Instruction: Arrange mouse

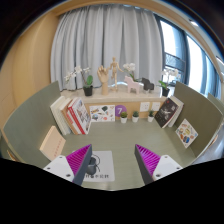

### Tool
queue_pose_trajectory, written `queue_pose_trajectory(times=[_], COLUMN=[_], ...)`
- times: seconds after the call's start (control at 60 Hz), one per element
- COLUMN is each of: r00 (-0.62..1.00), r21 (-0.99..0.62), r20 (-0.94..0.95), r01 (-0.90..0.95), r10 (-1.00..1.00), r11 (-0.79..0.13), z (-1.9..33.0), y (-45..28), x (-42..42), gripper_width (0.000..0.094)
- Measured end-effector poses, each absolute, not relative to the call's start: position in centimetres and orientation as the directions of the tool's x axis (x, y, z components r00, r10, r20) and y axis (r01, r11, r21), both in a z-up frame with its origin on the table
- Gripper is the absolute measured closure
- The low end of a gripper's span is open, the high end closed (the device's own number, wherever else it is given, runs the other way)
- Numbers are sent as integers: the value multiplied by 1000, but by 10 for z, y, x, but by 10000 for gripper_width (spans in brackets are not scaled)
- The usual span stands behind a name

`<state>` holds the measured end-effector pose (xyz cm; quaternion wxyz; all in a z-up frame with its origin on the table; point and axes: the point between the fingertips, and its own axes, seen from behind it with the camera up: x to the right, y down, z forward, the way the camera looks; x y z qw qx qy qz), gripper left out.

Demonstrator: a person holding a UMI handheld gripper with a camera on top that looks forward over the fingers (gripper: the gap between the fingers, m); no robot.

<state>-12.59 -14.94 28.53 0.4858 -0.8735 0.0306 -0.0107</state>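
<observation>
Magenta-padded tongs (113,163) spread wide above the mousepad (100,165) (potted plants (128,116) beyond).

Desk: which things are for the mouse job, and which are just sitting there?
For the job: mouse, white mouse pad under it, open tongs with the mouse between their fingers, near the left one.

Just lying about: books, potted plants, wooden hand model, picture cards.

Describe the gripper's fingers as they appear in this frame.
The gripper shows two dark fingers, each bearing a magenta pad with a ribbed, striped face on its inner side. No cables, markings, hand or sleeve are visible.
</observation>
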Motion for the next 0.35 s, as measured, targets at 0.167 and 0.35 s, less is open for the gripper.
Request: queue_pose_trajectory(times=[0.167,0.35], r00=[999,1000], r21=[-850,-853], r20=[-32,-27], r01=[-41,-21], r10=[-27,5], r11=[-524,-521], z=[286,278], y=[-181,-200], x=[-98,-69], gripper_width=[87,98])
